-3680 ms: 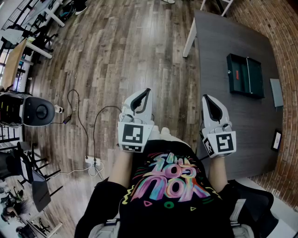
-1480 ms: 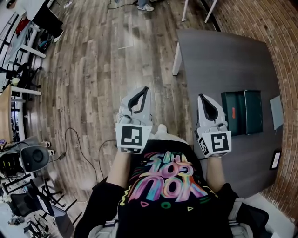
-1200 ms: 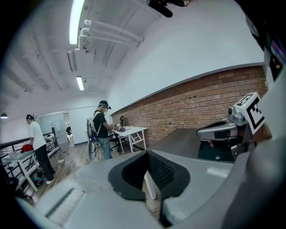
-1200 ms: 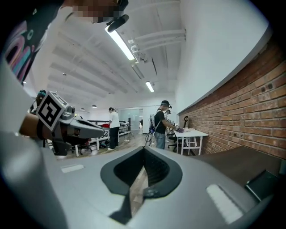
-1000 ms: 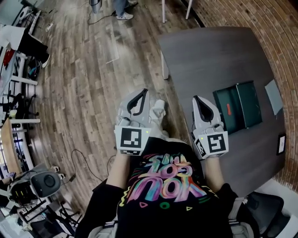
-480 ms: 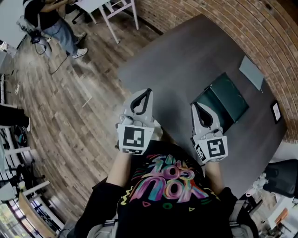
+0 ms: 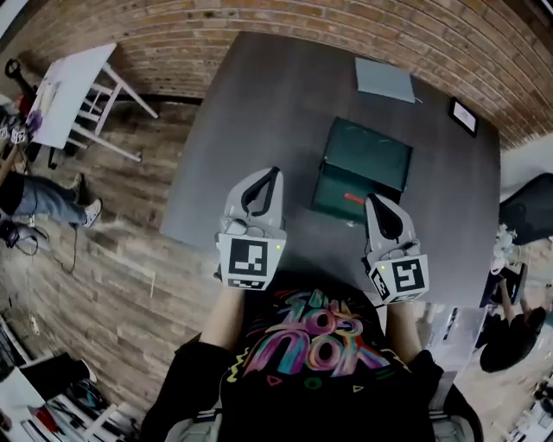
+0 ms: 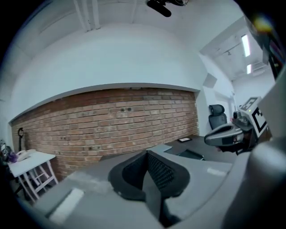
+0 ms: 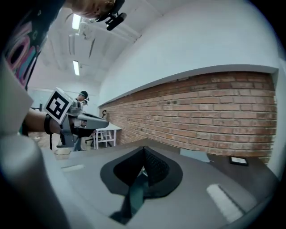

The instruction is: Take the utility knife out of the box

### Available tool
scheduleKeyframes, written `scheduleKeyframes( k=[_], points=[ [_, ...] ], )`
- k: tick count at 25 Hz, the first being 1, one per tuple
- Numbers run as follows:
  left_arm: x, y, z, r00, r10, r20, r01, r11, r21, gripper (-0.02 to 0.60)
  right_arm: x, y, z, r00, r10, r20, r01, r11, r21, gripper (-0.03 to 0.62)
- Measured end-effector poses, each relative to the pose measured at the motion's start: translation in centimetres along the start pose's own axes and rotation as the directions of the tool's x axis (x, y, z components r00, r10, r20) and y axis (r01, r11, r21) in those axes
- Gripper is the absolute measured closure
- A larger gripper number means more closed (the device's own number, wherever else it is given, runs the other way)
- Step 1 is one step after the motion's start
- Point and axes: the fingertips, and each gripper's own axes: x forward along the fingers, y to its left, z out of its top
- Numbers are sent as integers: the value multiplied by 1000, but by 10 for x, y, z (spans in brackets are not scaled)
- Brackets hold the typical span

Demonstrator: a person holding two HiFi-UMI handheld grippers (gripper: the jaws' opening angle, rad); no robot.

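Observation:
A dark green box lies open on the dark grey table, and a red utility knife shows in its near half. My left gripper is shut and empty over the table, left of the box. At the box's near edge my right gripper is shut and empty, close to the knife. In the left gripper view the shut left gripper points toward the brick wall, with the box off to the right. The right gripper in its own view is shut too.
A grey sheet and a small dark phone lie on the table beyond the box. A brick wall runs behind. A white table stands at the left and a black office chair at the right. People stand at both sides.
The view has swung round from the wooden floor to face the table. The box now lies straight ahead between the grippers. Both grippers stayed shut and level.

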Motion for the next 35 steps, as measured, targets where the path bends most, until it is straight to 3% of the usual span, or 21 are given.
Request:
scheduleKeyframes(
  k=[4, 10, 18, 24, 35],
  points=[
    [30, -22, 8, 989, -145, 20, 144, 989, 25, 581, -30, -33, -11, 979, -201, -26, 202, 979, 39, 594],
    [52, -49, 9, 974, -225, 6, 224, 974, 35, 581, -59, -63, -26, 948, -312, -58, 315, 947, 55, 594],
    [51, -68, 2, 967, -253, -5, 253, 967, 25, 581, -65, -57, -34, 954, -290, -78, 295, 954, 63, 594],
    [59, -101, 14, 962, -272, -23, 272, 962, 27, 581, -71, -79, -31, 964, -255, -72, 260, 963, 73, 594],
    [57, -114, 6, 963, -265, -47, 266, 964, 24, 581, -65, -81, -39, 980, -183, -83, 189, 979, 79, 594]
  ],
)
